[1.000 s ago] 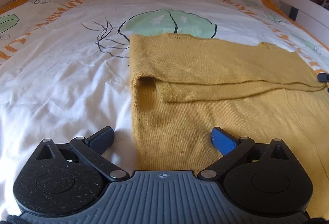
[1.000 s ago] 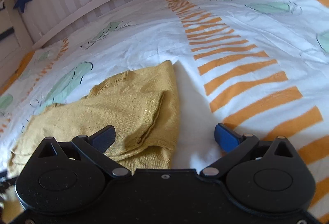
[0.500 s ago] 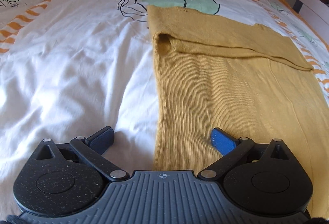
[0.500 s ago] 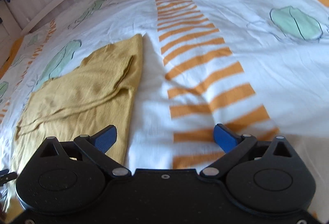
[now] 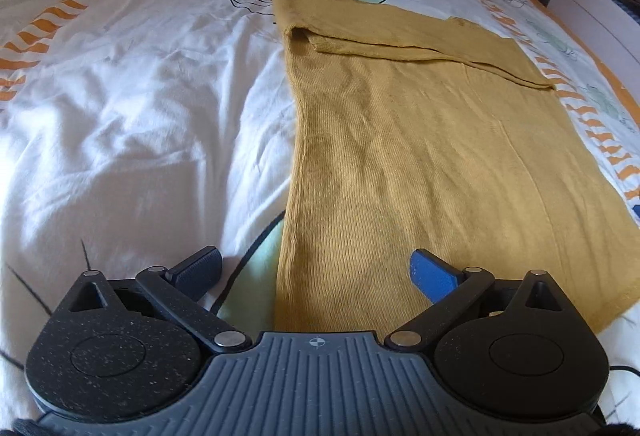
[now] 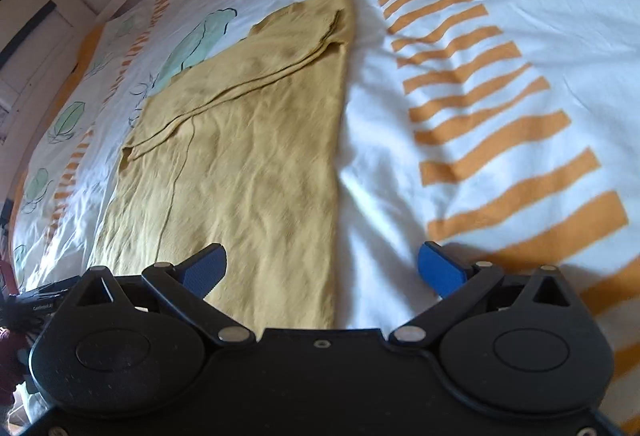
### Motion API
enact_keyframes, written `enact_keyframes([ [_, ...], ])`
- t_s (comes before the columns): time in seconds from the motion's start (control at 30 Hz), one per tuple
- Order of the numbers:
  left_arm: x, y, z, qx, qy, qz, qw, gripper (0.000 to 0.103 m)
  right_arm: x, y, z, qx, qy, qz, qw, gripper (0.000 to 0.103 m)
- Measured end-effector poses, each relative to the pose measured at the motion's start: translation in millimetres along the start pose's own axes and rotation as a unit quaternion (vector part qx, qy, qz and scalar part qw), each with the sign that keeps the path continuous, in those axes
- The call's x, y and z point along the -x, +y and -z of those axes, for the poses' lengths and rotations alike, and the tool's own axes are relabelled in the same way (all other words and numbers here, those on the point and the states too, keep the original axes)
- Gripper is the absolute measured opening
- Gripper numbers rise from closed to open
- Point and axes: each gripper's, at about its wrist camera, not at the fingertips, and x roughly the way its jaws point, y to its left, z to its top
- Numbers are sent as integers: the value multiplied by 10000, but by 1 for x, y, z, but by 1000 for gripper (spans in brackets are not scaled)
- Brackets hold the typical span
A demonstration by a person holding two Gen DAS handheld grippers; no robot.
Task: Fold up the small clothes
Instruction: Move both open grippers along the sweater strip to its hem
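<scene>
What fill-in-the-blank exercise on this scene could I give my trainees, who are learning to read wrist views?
1. The garment on the bed is ____ in colour.
2. The left gripper is ____, holding nothing.
3. The bedsheet's stripes are ____.
4. The garment's far end is ____ over onto itself.

Answers: yellow; open; orange; folded

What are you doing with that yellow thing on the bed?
A person is folding a mustard yellow knit top laid flat on the patterned bedcover. Its far end is already folded over. The left tool hangs open over the top's near left edge, and the right tool hangs open over the near right edge. Neither one holds any cloth yet.
</scene>
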Motion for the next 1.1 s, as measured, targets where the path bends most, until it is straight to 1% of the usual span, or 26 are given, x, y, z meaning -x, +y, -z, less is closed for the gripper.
enact_keyframes([
  [0.13, 18, 2, 13, 52, 19, 185, 9998, 101, 12, 10, 23, 51, 55, -130, 9999, 103],
  [0.37, 34, -7, 30, -287, 211, 257, 9990, 101, 26, 23, 48, 89, 174, -321, 9993, 102],
  [0.5, 32, -12, 32, -417, 330, 316, 9981, 101, 30, 32, 59, 296, 275, -359, 9985, 102],
  [0.63, 28, -13, 31, -486, 514, 681, 9952, 100, 33, 40, 67, 478, 314, -309, 9979, 102],
  [0.77, 20, -20, 32, -642, 680, 853, 9920, 100, 33, 43, 70, 536, 344, -316, 9975, 103],
  [0.9, 12, -20, 29, -569, 727, 943, 9913, 100, 30, 40, 69, 481, 389, -319, 9976, 103],
  [0.97, 11, -20, 29, -493, 687, 988, 9915, 99, 28, 40, 69, 457, 418, -335, 9975, 103],
  [1.03, 10, -20, 28, -444, 634, 943, 9925, 88, 26, 39, 68, 393, 445, -373, 9975, 103],
  [1.1, 10, -20, 28, -436, 619, 896, 9931, 84, 24, 37, 66, 290, 468, -421, 9976, 103],
])
